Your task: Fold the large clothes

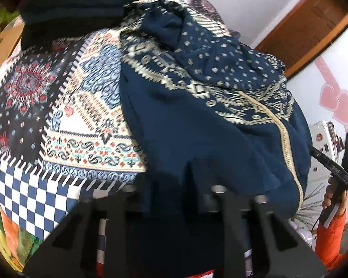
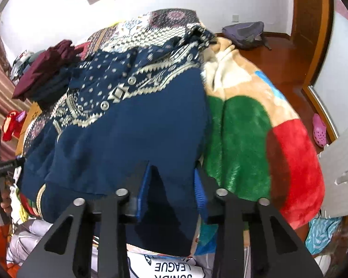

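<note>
A large navy garment (image 1: 174, 115) with cream patterned bands lies spread over the bed, its lower hem toward me. My left gripper (image 1: 190, 176) sits at that hem near the checked bed cover (image 1: 34, 197). Its dark fingers are drawn close together and pinch a ridge of the navy cloth. In the right wrist view the same garment (image 2: 139, 120) fills the middle. My right gripper (image 2: 171, 183) is at the hem's other corner, and a tented fold of navy cloth is squeezed between its blue pads (image 2: 142, 185).
A green, red and cream fleece blanket (image 2: 243, 139) lies right of the garment. Folded maroon and dark clothes (image 2: 46, 69) are stacked at the far left of the bed. A backpack (image 2: 243, 32) and a pink clog (image 2: 319, 129) lie on the wooden floor. A hand in an orange sleeve (image 1: 331, 231) holds the other gripper.
</note>
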A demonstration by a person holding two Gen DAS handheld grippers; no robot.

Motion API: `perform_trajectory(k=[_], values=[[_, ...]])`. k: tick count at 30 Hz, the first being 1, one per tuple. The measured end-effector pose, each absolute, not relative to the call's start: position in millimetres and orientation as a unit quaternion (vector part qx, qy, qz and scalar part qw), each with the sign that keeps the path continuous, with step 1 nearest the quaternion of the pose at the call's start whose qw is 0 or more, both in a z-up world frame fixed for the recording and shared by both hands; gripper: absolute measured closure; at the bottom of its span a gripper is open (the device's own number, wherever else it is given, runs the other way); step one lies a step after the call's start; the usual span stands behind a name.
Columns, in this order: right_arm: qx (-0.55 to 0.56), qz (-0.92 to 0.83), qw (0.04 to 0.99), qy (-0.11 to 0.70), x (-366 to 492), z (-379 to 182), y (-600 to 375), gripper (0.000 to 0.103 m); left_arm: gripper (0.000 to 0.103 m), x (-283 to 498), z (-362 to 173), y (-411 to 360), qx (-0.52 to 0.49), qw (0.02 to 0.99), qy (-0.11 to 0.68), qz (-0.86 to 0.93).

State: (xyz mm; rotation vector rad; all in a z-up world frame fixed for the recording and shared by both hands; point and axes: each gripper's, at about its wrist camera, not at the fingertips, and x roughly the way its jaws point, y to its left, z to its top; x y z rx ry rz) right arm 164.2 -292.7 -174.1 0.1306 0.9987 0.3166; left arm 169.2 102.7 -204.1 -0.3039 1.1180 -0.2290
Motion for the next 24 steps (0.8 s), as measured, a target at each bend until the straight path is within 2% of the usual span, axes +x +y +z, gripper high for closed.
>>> perform_trajectory(k=[1,2,5,15,24], values=[[0.065,0.158,0.860,0.481,165,-179,-291,0.087,0.093,169,-200,100,-0.135,0.837,0.518,-0.112],[0.069,0.161,0.857,0.484,166,-182,-290,0.092,0.093,169,-196,98,-0.131,0.840,0.513,-0.115],[0.076,0.159,0.860,0.480,166,-179,-289,0.097,0.093,170,-187,95,-0.130,0.847,0.502,-0.121],[0.057,0.184,0.897,0.399,182,-115,-280,0.098,0.096,196,-124,108,-0.167,0.874,0.434,-0.145],[0.054,0.164,0.922,0.345,251,-73,-277,0.099,0.096,276,-85,116,-0.166,0.898,0.388,-0.126]])
